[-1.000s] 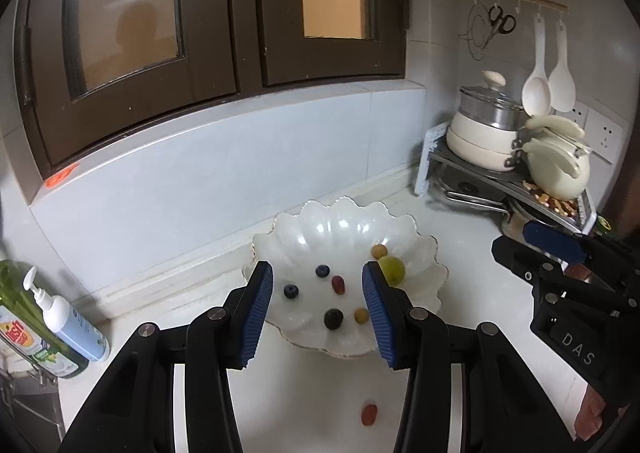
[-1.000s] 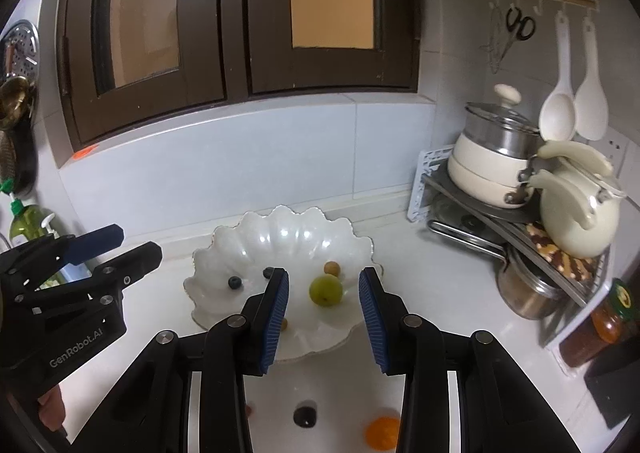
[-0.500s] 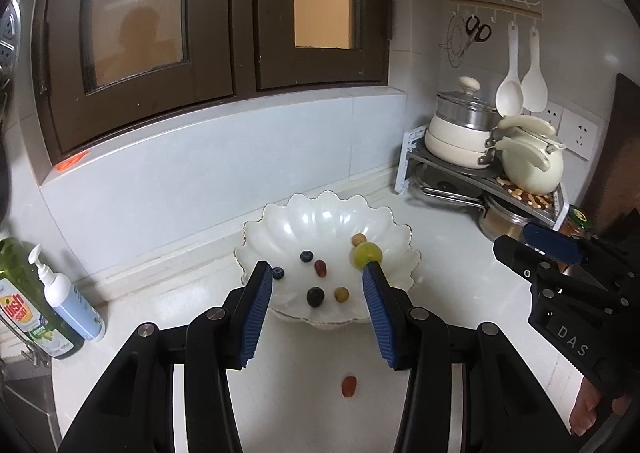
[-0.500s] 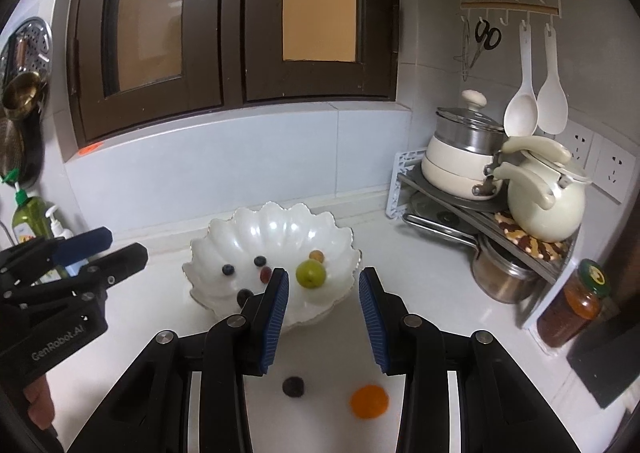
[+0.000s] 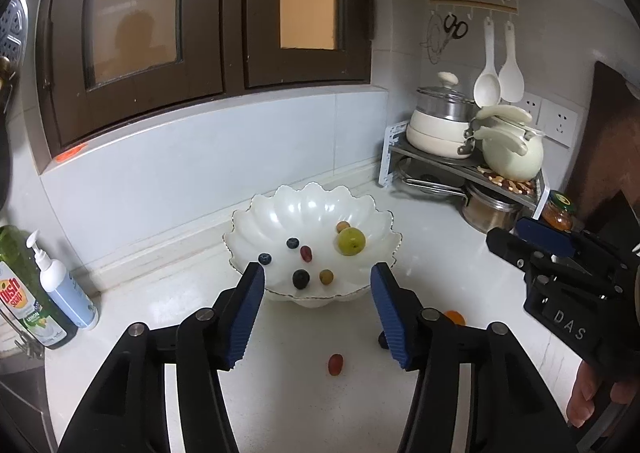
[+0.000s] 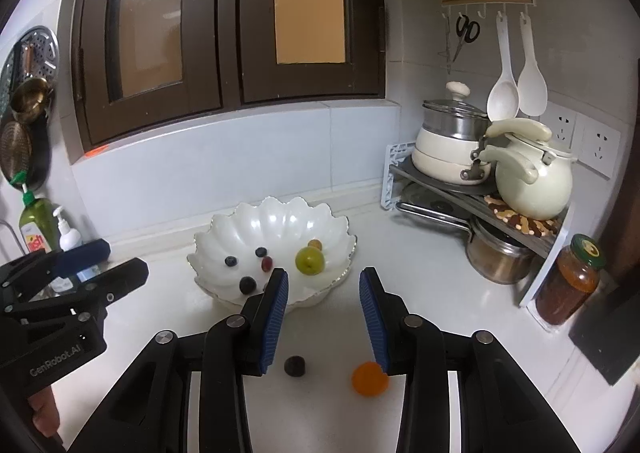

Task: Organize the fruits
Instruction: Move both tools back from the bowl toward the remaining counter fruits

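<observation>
I judge I am between picks: both claws are released and empty, and three fruits lie loose on the white worktop in front of the white scalloped ceramic bowl. My left gripper hovers with its jaws spread above a small red oval grape, which sits near the worktop's front edge. My right gripper hangs with jaws apart over a dark round berry and a small orange fruit, the orange one just under the right-hand pad.

The bowl holds a green round fruit, blueberries and a few small grapes, so I reckon the sorting is well along.

Next I would lower one claw, straddle a single fruit and close gently; these roll easily.

The right view shows the berry whole, while the left view largely hides it behind a finger. Only the left view shows the red grape.
</observation>
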`<control>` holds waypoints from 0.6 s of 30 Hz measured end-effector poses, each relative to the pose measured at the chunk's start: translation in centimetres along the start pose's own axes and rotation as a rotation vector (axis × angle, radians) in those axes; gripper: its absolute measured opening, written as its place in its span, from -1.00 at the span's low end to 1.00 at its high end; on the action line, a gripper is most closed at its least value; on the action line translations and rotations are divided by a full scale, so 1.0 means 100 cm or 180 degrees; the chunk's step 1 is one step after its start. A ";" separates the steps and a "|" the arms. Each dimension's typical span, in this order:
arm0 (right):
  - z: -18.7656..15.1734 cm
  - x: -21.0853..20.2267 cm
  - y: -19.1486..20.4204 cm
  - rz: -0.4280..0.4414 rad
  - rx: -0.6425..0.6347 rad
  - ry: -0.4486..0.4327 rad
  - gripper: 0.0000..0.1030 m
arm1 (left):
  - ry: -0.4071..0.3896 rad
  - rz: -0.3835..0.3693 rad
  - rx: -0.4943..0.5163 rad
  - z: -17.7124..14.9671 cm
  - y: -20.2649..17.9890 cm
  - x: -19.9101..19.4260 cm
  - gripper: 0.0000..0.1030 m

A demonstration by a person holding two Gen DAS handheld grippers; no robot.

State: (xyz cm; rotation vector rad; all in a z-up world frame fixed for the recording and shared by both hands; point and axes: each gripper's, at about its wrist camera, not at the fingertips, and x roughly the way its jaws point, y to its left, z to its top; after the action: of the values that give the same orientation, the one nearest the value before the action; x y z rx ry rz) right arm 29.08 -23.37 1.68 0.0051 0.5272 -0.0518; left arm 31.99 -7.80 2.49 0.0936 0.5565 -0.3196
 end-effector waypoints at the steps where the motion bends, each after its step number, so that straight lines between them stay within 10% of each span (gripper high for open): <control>1: -0.003 -0.001 0.000 -0.0008 0.0000 -0.0004 -0.09 | -0.0010 -0.0002 -0.0002 -0.003 -0.001 -0.001 0.07; 18: -0.047 -0.005 -0.014 -0.0208 0.0056 0.0090 -0.06 | -0.0151 0.0296 0.0026 -0.042 -0.012 -0.009 0.14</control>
State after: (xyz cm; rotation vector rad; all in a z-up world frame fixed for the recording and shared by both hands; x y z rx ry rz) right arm 26.25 -24.65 -2.10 0.0059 0.5551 -0.1204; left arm 28.74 -7.93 -0.59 0.1192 0.5021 -0.2329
